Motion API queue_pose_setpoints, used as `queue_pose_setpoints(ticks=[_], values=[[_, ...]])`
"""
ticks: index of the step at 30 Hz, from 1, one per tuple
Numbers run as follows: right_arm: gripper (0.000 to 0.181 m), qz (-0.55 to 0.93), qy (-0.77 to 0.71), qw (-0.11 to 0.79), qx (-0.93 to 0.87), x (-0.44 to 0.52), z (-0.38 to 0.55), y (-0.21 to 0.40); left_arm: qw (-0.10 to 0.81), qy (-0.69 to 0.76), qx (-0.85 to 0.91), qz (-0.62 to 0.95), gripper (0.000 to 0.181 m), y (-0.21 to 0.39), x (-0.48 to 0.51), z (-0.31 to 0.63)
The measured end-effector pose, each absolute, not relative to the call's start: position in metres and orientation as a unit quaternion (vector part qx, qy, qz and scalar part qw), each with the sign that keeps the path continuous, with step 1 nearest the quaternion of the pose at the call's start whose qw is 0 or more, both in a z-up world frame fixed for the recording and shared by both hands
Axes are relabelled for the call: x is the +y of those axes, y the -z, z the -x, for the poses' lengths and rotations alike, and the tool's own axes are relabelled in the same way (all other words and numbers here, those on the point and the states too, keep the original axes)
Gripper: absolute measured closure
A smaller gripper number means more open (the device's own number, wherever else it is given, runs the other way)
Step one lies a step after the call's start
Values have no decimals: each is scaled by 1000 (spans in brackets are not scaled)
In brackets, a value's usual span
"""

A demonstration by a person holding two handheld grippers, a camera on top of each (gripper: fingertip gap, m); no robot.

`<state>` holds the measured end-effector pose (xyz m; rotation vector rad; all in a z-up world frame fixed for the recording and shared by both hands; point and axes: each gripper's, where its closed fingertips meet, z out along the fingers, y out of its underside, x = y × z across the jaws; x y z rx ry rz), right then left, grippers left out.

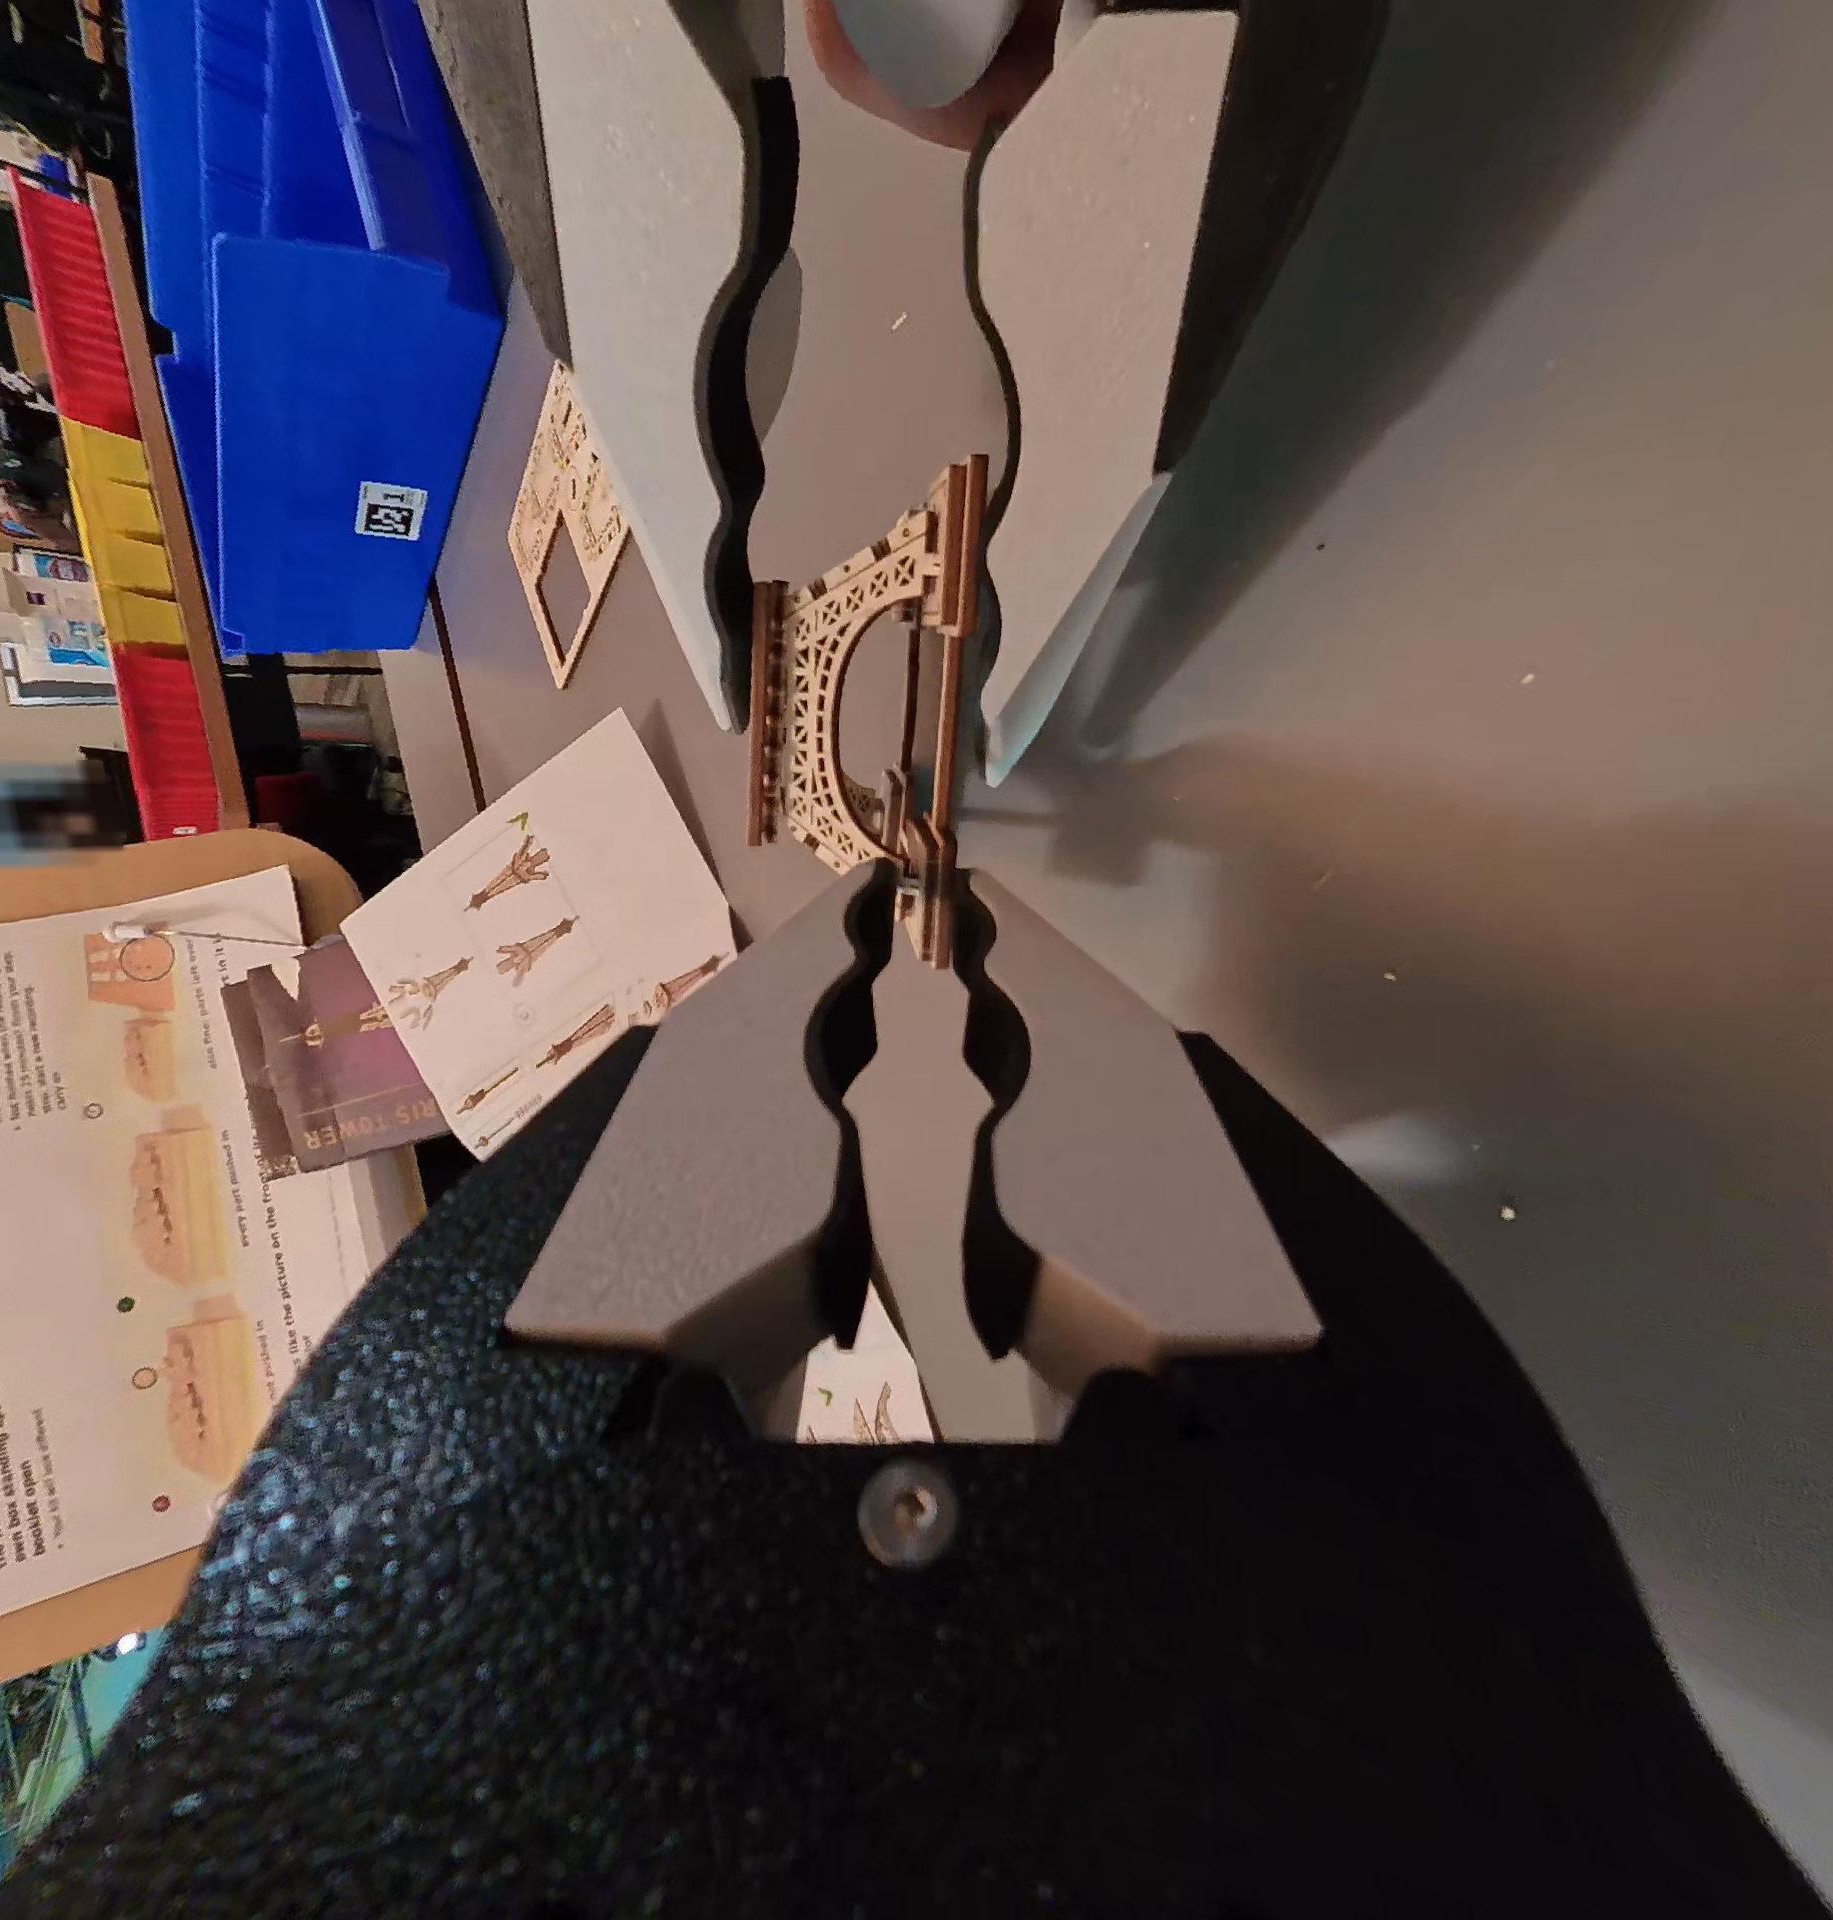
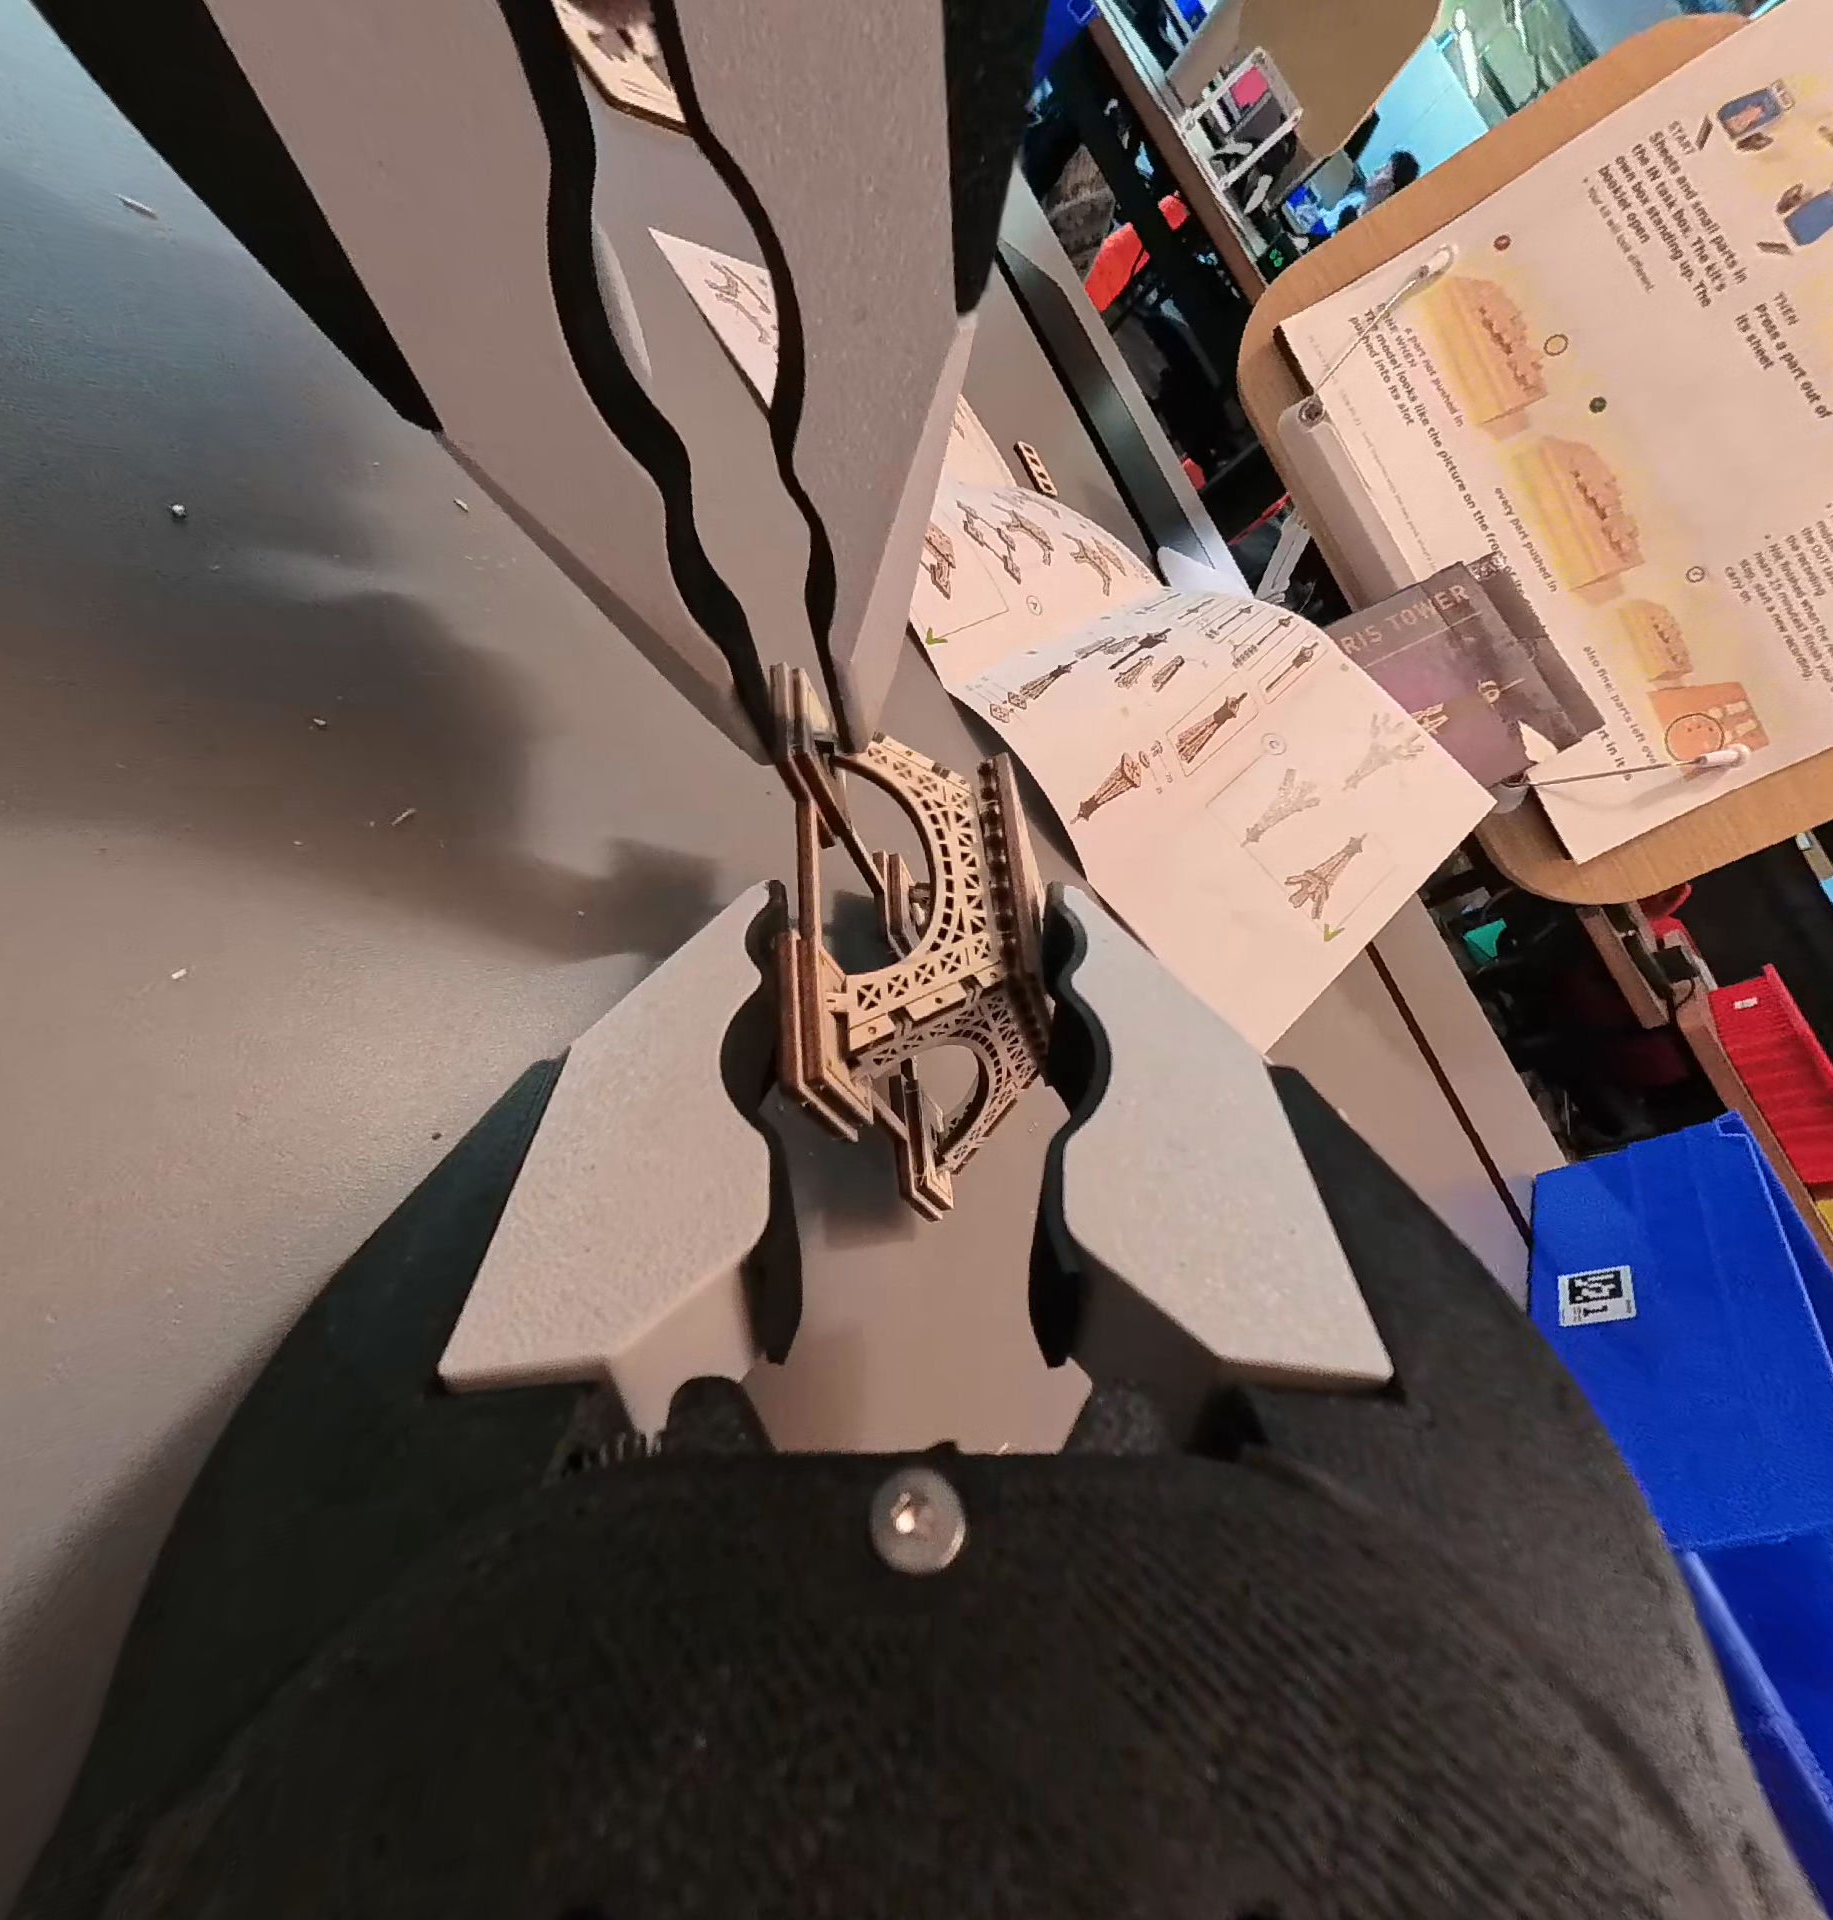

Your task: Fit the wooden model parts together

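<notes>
Judging by its thin laser-cut lattice arches, the pale wooden tower-base model (image 2: 922, 997) will be very light, stiff and brittle, so hold it by the solid layered edges, not the fretwork. It hangs above the grey bench (image 2: 216, 727), the right claw (image 2: 912, 925) clamped across its flanks. The left claw (image 1: 917, 899) pinches one foot tab at a corner; twisting there could snap it.

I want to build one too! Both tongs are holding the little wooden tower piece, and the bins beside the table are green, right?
Not quite: the bins are blue, as the right wrist view shows. Both the left tongs and right tongs do hold the wooden tower piece.
</notes>
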<state>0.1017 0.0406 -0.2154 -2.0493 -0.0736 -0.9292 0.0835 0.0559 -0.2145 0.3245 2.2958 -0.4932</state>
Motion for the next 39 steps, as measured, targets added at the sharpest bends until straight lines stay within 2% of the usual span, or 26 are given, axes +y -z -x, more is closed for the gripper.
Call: queue_pose_setpoints(ticks=[8, 12, 21, 24, 29, 35, 39], values=[[133, 822, 402, 399, -48, 37, -107, 221, 421, 204, 875, -121, 171, 216, 53, -87], [131, 831, 386, 398, -51, 36, -106, 223, 449, 194, 868, -82, 148, 223, 65, -94], [121, 848, 365, 376, -78, 39, -94, 235, 403, 322, 856, 27, 151, 220, 81, -77], [121, 857, 334, 385, -73, 40, -91, 237, 399, 350, 846, 55, 153, 216, 85, -77], [104, 857, 313, 404, -62, 30, -87, 227, 397, 374, 833, 91, 155, 212, 92, -77], [100, 844, 228, 484, 40, 8, -93, 206, 392, 379, 831, 107, 158, 218, 101, -76], [101, 864, 173, 468, 62, 12, -100, 219, 375, 398, 829, 114, 158, 220, 96, -78]])
